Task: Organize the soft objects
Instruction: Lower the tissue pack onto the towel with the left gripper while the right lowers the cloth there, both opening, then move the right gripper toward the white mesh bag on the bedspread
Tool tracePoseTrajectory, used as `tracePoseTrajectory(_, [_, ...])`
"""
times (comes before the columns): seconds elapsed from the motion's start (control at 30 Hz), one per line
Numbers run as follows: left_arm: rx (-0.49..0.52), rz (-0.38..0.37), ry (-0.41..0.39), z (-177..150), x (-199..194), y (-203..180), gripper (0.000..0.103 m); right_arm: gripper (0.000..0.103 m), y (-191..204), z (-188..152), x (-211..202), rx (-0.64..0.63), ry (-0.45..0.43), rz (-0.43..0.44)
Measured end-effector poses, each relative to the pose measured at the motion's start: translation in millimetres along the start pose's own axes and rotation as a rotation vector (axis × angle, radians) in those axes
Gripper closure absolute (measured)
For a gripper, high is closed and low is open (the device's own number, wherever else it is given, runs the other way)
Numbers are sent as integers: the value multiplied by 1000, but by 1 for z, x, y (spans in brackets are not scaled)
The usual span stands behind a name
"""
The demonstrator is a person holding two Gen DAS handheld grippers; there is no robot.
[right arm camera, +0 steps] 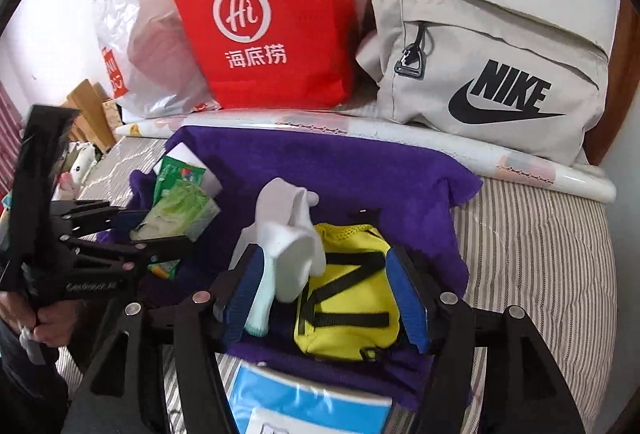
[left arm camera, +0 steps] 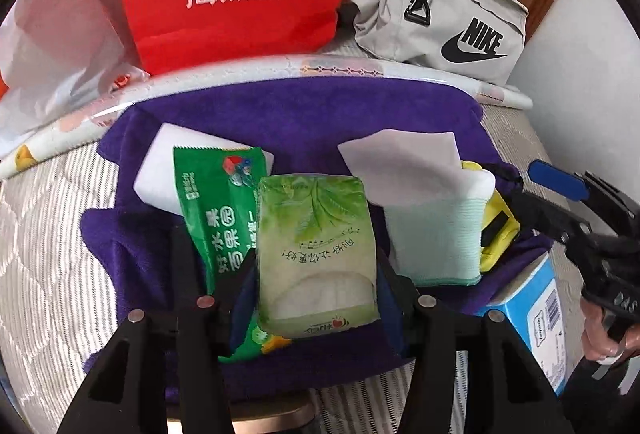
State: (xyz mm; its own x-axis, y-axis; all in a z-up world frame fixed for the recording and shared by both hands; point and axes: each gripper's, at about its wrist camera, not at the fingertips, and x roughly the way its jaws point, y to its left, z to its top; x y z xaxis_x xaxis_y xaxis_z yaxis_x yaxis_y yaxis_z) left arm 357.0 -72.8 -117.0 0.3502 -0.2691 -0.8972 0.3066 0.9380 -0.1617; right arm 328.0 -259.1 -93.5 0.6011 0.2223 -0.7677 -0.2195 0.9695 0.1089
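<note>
Straddling the pale green tissue pack (left arm camera: 316, 254), my left gripper (left arm camera: 316, 298) has its jaws set partway apart, one on each flank of the pack; from its own camera I cannot tell whether the pads actually press the wrapper. I judge the pack light and squashy, with a slick film skin, so the long sides near its middle are the place to pinch, not the crinkled end seam. Just beside it, partly underneath, lies a dark green snack packet (left arm camera: 218, 218), thin and slippery; a low grip could drag it along.

My right gripper (right arm camera: 324, 298) stands open, its blue pads (right arm camera: 408, 298) either side of the yellow mesh pouch (right arm camera: 348, 298) and the white sock (right arm camera: 292, 254) draped over the pouch's left edge, with no squeeze showing. A mint-green sock (right arm camera: 262, 302) hangs against the left pad. The socks are limp and will trail; the pouch looks soft but fuller, and its black straps (right arm camera: 352, 318) could snag a finger.

Everything sits on a purple towel (right arm camera: 320, 169) spread over a striped mattress (right arm camera: 540, 254), with a white sponge block (left arm camera: 160, 169) at the far left. A blue box (right arm camera: 308, 402) crowds the near edge under my right hand. Beyond the towel a rolled sheet (right arm camera: 400, 137) forms a low barrier, with a red paper bag (right arm camera: 264, 25) and a grey Nike bag (right arm camera: 488, 73) behind it. Open room is mostly the bare mattress to the right; the two grippers are near each other, so I would lift straight up.
</note>
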Motion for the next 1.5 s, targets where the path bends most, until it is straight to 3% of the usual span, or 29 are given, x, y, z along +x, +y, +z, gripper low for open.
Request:
tracePoseTrajectory(0.1, [-14,12,-18,0,-3,1,38,40,4,-5,-11,-22,-24,-47])
tracePoseTrajectory(0.13, [-18,15,-29,-1,-6,2,31,40,3,-7,-17,-12,-44,-43])
tracePoseTrajectory(0.2, [-19,20,-53,-3,-15,1,26,39,2,-9,-25,5,-43,-9])
tracePoseTrajectory(0.43, [-34,45,-96,-18,-49,-2,26,39,6,-25,-55,27,-51,-1])
tracePoseTrajectory(0.7, [-27,32,-195,-64,-102,-15,27,39,21,-59,-102,43,-95,-3])
tracePoseTrajectory(0.83, [-24,26,-240,-91,-122,-22,27,27,33,-81,-128,29,-135,-40])
tracePoseTrajectory(0.93, [-19,-7,-234,-115,-130,-29,27,26,36,-98,-144,46,-159,-35])
tracePoseTrajectory(1.17, [30,35,-216,-161,-138,-43,26,26,47,-150,-147,110,-74,118])
tracePoseTrajectory(1.5, [18,70,-207,-202,-139,-30,26,26,80,-218,-109,64,49,94])
